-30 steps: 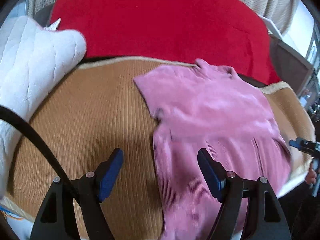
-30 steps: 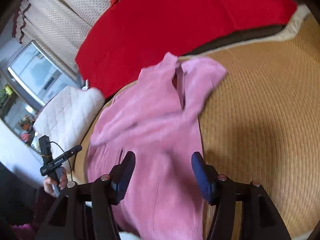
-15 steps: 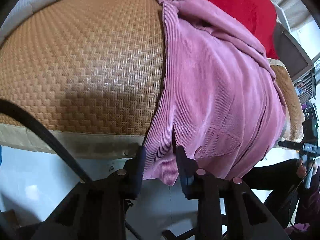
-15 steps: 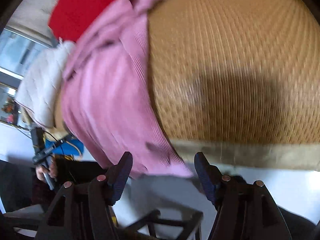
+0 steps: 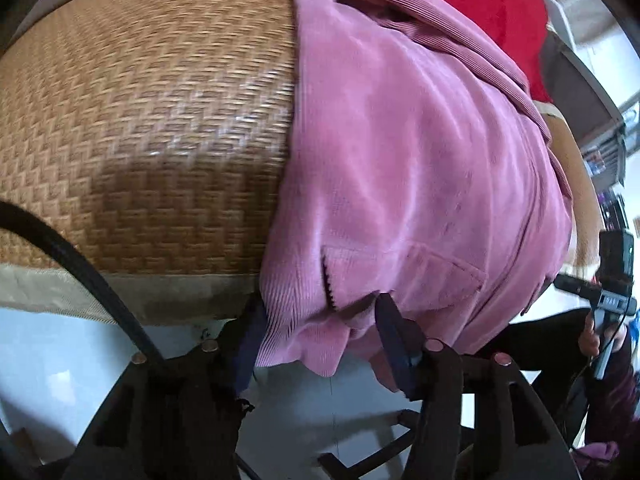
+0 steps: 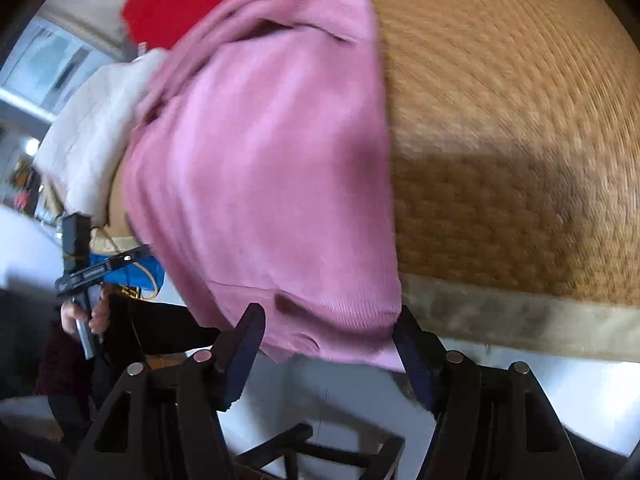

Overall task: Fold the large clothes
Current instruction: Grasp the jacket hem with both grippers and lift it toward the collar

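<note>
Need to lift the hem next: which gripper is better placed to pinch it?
Left, probably: left gripper has pink hem bunched between jaws that just opened; right gripper merely straddles its corner, jaws wider.

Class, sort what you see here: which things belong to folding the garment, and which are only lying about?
Part of the job:
- pink corduroy shirt, hem hanging over the mat's edge
- left tongs, hem between them
- right tongs, at the hem
- woven straw mat, the folding surface

Lying about:
- red blanket
- white quilted cushion

Woven mat (image 5: 152, 128), red blanket (image 5: 492, 4), white quilt (image 6: 92, 136)
</note>
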A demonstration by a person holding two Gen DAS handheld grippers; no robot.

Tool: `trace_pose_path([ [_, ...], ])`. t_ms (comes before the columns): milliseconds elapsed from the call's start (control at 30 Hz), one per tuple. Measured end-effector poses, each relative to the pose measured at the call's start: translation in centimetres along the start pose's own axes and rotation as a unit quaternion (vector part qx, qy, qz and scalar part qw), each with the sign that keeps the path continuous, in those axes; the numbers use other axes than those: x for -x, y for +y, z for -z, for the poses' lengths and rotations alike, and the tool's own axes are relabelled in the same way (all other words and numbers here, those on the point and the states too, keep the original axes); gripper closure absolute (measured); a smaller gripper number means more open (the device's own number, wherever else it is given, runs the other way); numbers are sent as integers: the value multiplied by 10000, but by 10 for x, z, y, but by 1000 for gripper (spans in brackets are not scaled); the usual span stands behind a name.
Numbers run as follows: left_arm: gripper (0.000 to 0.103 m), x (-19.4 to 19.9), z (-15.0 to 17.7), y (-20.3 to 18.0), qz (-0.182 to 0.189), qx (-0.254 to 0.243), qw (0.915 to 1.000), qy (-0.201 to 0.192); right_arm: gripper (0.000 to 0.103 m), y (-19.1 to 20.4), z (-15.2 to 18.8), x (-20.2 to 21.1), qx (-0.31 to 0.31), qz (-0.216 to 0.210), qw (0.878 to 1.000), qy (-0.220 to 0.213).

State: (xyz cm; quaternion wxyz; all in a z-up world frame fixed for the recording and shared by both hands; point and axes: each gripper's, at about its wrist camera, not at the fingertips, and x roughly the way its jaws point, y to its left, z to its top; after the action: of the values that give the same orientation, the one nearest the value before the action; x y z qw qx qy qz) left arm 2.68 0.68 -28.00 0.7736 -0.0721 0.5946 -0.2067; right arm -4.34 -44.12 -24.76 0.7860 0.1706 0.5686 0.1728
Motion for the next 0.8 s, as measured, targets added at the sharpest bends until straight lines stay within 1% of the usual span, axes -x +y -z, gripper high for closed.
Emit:
trace_pose_path([
  [33,60,1,1,1,46,33,10000,5,35,1,-3,3,-6,-60,10000,-74],
  [100,62,2,3,6,136,148,9998,-7,35,-4,-6,9,-140,-239,9994,-225],
  [167,62,4,5,9,200,199,9996,-15,35,-8,-8,10,-237,-391,9987,-244],
  [233,61,6,8,7,208,138,9997,12,35,-5,-10,8,-179,-543,9980,-253],
  [333,58,4,9,0,194,70,9998,30,35,15,-16,4,247,-796,9963,-194],
  [400,58,4,12,-5,231,64,9997,27,35,22,-19,5,321,-949,9946,-265],
  [433,58,-1,4,-5,266,46,9996,30,35,20,-21,7,263,-967,9945,-307],
  [467,58,-8,-3,-9,311,9,9995,23,35,16,-21,10,215,-892,9952,-339],
  [500,58,-7,-1,-14,385,-95,9992,0,35,10,-21,12,125,-777,9962,-375],
  [533,59,-11,-5,-22,429,-191,9989,-13,35,5,-16,16,38,-747,9965,-379],
  [600,59,-12,-5,-28,454,-343,9984,-11,35,-6,-17,19,-39,-658,9974,-302],
  [633,58,-14,-5,-30,397,-322,9987,35,35,-7,-18,13,-38,-655,9976,-215],
  [700,56,-20,-9,-23,339,-132,9993,126,35,-3,-17,4,-13,-687,9976,-46],
  [733,56,-23,-10,-20,319,12,9993,192,35,3,-14,-4,62,-776,9969,61],
  [800,56,-30,-10,-17,299,133,9990,311,36,17,-3,-18,322,-812,9958,276],
])
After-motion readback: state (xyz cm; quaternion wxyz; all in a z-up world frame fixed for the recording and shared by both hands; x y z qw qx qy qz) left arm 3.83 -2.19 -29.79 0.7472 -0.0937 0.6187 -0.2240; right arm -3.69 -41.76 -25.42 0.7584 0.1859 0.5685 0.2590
